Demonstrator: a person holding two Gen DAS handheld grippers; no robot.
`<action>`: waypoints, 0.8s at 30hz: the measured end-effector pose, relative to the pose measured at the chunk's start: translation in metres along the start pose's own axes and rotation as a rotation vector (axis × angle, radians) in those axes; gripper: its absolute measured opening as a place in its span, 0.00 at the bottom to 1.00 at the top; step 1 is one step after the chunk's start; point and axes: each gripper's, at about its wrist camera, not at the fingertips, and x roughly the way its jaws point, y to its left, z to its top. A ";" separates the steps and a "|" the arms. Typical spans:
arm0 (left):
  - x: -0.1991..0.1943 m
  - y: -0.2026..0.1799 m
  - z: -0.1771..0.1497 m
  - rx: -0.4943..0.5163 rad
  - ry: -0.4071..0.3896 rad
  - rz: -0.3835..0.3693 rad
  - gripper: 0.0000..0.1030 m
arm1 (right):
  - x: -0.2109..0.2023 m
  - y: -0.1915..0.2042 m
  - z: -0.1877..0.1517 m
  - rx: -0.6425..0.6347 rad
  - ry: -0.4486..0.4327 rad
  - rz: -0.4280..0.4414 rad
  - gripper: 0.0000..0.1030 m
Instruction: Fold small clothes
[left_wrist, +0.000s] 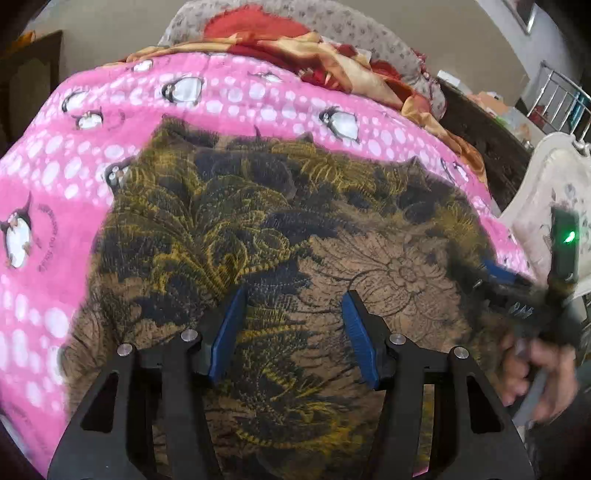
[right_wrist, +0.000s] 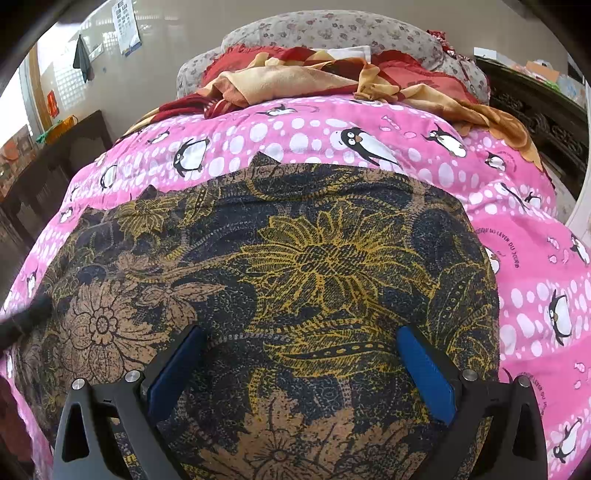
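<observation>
Jaws of both the left gripper (left_wrist: 293, 314) and right gripper (right_wrist: 301, 360) stand released above one dark floral cloth (right_wrist: 295, 258), gripping nothing. It lies spread flat on one pink penguin blanket (right_wrist: 524, 280), whose pink margin shows around its far and side edges.

Bed, carrying a pink penguin-print quilt (right_wrist: 369, 136) — a dark floral garment (right_wrist: 295, 258) is lying flat on it; a red-and-tan blanket (right_wrist: 314, 77) is bunching up behind, possibly against pillows.
</observation>
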 end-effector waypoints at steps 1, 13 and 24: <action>0.001 0.001 0.001 -0.010 0.008 -0.004 0.53 | 0.000 0.000 0.000 -0.001 0.001 -0.002 1.00; -0.095 0.037 -0.054 -0.181 0.013 -0.185 0.54 | -0.001 -0.002 -0.001 0.009 -0.008 0.011 1.00; -0.102 0.072 -0.093 -0.391 0.059 -0.145 0.54 | -0.002 -0.001 -0.001 0.004 -0.008 -0.001 1.00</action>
